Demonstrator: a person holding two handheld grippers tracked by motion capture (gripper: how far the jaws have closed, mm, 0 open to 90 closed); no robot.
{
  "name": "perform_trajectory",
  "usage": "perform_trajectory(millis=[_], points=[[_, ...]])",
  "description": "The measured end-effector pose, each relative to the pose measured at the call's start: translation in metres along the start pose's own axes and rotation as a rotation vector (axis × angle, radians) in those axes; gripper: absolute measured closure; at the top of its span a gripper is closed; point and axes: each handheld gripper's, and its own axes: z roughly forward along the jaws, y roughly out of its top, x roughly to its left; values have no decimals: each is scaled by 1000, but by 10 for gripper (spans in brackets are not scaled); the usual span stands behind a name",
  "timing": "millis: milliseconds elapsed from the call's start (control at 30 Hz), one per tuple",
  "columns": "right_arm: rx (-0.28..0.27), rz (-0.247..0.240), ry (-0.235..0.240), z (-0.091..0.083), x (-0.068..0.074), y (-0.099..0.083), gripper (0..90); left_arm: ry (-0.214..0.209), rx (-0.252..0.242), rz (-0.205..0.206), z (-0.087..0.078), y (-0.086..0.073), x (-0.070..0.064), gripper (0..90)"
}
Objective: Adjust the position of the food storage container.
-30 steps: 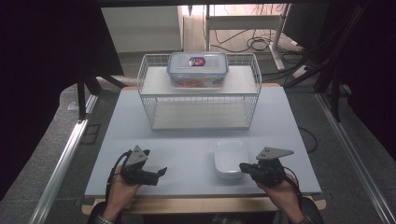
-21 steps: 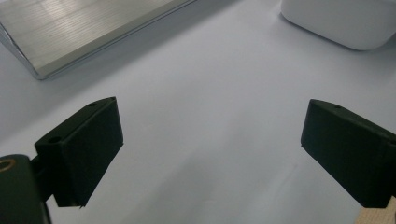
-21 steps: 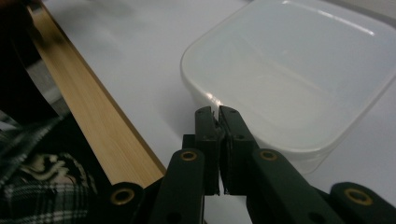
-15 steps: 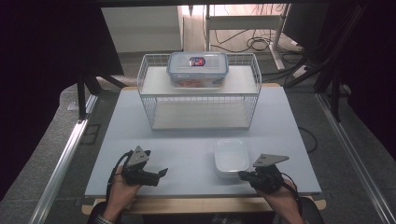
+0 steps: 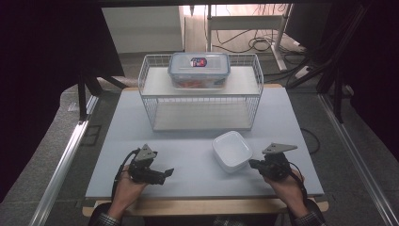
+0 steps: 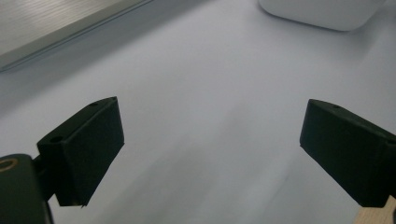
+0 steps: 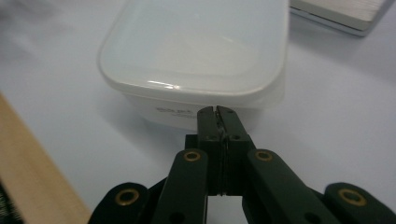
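1. We see two hands come in from the bottom edge of the high view, each one holding a black gripper low over the pale table (image 5: 155, 127).

2. The left hand (image 5: 126, 184) sits near the front left part of the table. Its wrist bends a little, so the left gripper (image 5: 165, 173) points across the table toward the right side.

3. In the left gripper view the two black jaws stand far apart — wide open, with bare table between them and nothing held. A corner of the white tub (image 6: 322, 11) shows at the top right, well away from the jaws.

4. The right hand (image 5: 287, 182) sits near the front right edge. It holds the right gripper (image 5: 251, 164) flat and points it left, toward the white tub (image 5: 231, 150).

5. In the right gripper view the two jaws are pressed tight together — closed, with nothing between them. Their tips (image 7: 217, 112) are right up at the near side wall of the white tub (image 7: 196, 51), just under its rim. We cannot tell if they touch it.

6. The white tub stands upright on the table, between the two grippers but much nearer the right one. It lies in front of the wire rack (image 5: 200, 101).

7. On top of the rack sits a clear box with a lid (image 5: 199, 69), well away from both hands.
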Motion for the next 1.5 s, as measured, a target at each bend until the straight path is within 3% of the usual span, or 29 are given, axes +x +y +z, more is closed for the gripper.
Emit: perform_trajectory(millis=[67,167,233,333,367,600,800,1000,1100,1233,1300,1500], points=[[21,22,-4,9,-8,2,884,-9,-6,-34,5,7,2,81],[24,32,-6,12,-12,4,883,-5,-14,-45,9,11,5,108],[21,41,-14,15,-17,8,884,13,-8,-24,13,15,8,153],[21,72,-9,24,-25,15,884,20,-23,-21,18,22,13,305],[21,72,-9,24,-25,15,884,18,-28,-23,20,24,14,305],[27,73,-1,44,-29,30,883,23,-36,-22,40,42,22,555],[24,40,11,64,-23,48,883,29,-34,-22,56,53,29,706],[22,3,44,84,-12,64,883,14,-20,-49,75,60,32,748],[22,-14,61,91,-6,69,883,0,11,-24,79,60,29,745],[25,-46,63,95,3,72,886,7,22,-5,73,60,27,755],[24,-51,73,94,5,71,886,-14,12,-25,69,59,27,755],[26,-62,81,87,11,68,888,-15,25,-34,64,54,16,757]])
